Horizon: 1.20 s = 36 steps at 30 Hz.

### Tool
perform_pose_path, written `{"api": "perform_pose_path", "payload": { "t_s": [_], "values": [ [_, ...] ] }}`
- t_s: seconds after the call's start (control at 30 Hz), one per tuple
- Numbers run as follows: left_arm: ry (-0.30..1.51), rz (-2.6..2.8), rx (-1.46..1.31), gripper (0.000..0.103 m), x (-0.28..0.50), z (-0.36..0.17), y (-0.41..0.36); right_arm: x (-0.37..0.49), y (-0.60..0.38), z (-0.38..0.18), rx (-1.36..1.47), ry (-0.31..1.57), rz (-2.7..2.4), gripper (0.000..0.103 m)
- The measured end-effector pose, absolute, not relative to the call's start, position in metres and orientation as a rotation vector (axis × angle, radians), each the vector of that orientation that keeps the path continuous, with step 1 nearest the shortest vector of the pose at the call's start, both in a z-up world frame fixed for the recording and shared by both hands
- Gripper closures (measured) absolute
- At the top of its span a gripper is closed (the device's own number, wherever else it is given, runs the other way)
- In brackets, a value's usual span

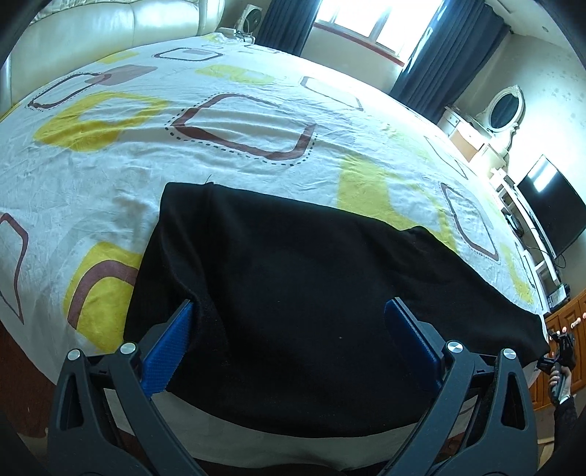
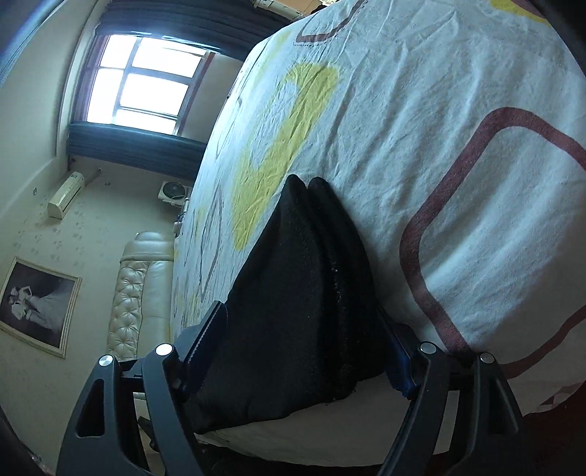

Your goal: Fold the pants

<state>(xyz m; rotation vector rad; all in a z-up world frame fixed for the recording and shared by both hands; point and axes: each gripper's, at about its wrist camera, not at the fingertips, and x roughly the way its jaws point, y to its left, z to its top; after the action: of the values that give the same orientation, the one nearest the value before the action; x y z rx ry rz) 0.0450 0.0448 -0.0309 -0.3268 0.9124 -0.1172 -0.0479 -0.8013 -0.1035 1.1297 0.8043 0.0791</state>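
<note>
Black pants (image 1: 293,293) are lying on the bed (image 1: 238,153); left tongs (image 1: 289,318) and right tongs (image 2: 311,329) are standing spread, straddling the fabric.

Bright window (image 1: 370,22) with dark curtains (image 1: 421,69); cream headboard (image 1: 121,25); television (image 1: 553,216); framed picture (image 2: 36,304) on the wall.

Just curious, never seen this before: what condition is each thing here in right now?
black pants: folded over, lying on the bed's near edge.
left gripper: open, fingers astride the fabric.
right gripper: open around bunched fabric.
bedsheet: spread, wrinkled.
curtains: drawn open.
television: off.
</note>
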Motion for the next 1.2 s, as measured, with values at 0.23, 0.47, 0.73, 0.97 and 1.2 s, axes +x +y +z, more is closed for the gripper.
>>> {"api": "perform_pose_path", "payload": {
  "t_s": [0.23, 0.47, 0.73, 0.97, 1.2],
  "values": [
    [0.880, -0.104, -0.557, 0.003, 0.043, -0.030, 0.075, -0.037, -0.792, -0.104, 1.112, 0.810, 0.076, 0.029],
    [0.933, -0.050, -0.502, 0.003, 0.045, -0.040, 0.068, -0.030, -0.770, -0.099, 1.083, 0.842, -0.028, 0.078],
    [1.012, -0.019, -0.418, 0.003, 0.050, -0.049, 0.060, -0.013, -0.707, -0.020, 1.085, 0.657, 0.118, 0.079],
    [1.030, -0.031, -0.448, 0.003, 0.048, -0.046, 0.057, 0.013, -0.623, 0.047, 0.968, 0.646, 0.266, 0.079],
    [1.010, -0.157, -0.430, 0.003, 0.036, -0.026, 0.022, 0.021, -0.594, 0.065, 0.910, 0.643, 0.258, 0.079]
  ]
}}
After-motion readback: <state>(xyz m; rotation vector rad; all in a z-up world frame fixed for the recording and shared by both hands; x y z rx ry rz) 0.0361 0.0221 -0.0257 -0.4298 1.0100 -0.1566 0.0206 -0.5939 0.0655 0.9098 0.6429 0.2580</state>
